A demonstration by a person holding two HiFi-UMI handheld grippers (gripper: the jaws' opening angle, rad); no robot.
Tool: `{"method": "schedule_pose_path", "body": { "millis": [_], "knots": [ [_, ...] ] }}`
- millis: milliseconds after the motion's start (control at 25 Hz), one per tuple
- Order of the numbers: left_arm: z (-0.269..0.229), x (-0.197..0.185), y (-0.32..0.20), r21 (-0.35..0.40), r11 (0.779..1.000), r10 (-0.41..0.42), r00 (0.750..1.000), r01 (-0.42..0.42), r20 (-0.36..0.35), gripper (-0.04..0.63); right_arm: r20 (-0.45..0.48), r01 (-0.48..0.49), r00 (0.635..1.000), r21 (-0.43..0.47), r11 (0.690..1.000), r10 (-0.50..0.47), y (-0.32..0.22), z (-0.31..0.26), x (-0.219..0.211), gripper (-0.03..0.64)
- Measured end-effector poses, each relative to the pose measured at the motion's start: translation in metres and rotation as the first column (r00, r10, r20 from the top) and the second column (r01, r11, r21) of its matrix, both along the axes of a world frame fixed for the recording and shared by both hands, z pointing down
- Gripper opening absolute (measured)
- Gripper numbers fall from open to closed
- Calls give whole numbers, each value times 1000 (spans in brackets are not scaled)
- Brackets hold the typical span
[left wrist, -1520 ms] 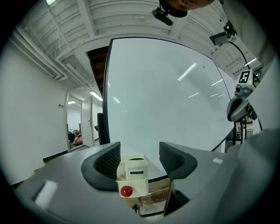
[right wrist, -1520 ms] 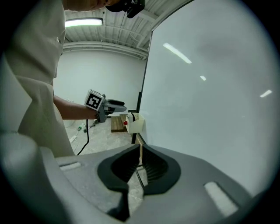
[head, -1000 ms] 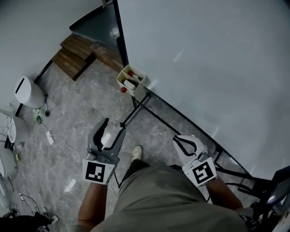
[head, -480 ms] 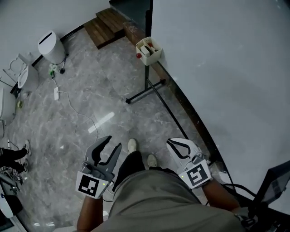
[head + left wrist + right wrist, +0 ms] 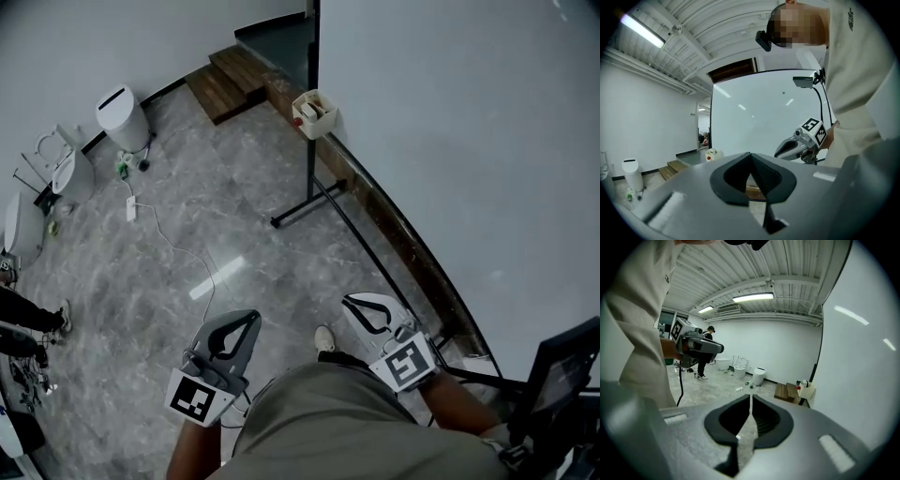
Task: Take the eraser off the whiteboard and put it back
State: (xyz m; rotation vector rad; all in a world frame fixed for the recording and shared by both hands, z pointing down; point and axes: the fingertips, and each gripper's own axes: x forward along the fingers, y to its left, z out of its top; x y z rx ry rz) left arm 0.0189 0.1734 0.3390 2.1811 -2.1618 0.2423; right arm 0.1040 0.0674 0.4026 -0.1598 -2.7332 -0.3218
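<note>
Stands on the grey floor (image 5: 216,225) just beside the whiteboard (image 5: 450,141). Holds the left gripper (image 5: 251,321) low, out over the floor, with jaws just closed together on nothing. Holds the right gripper (image 5: 351,303) low too, nearer the board, with jaws pressed together and empty. Sees a small box (image 5: 315,112) with little bits inside at the whiteboard's far corner. Cannot tell the eraser's place from any view.

Large glossy white whiteboard (image 5: 450,141), black-edged, upright at right
</note>
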Motion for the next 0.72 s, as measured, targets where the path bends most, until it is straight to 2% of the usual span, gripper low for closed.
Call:
{"method": "schedule_pose_path", "body": {
  "millis": [200, 400, 520, 720],
  "knots": [
    [1, 28, 79, -7, 1000, 4, 1000, -5, -24, 5, 1, 11, 1000, -8, 1000, -11, 88, -5, 17, 9],
    [15, 59, 145, -34, 998, 55, 998, -56, -39, 5, -4, 5, 1000, -17, 1000, -5, 164, -4, 41, 9],
    [20, 77, 166, -45, 996, 80, 996, -82, -47, 5, -24, 1, 1000, -1, 1000, -1, 195, -5, 63, 9],
    [15, 109, 186, -34, 993, 109, 993, -111, -44, 5, 12, -8, 1000, 15, 1000, 8, 219, -19, 87, 9]
  ]
}}
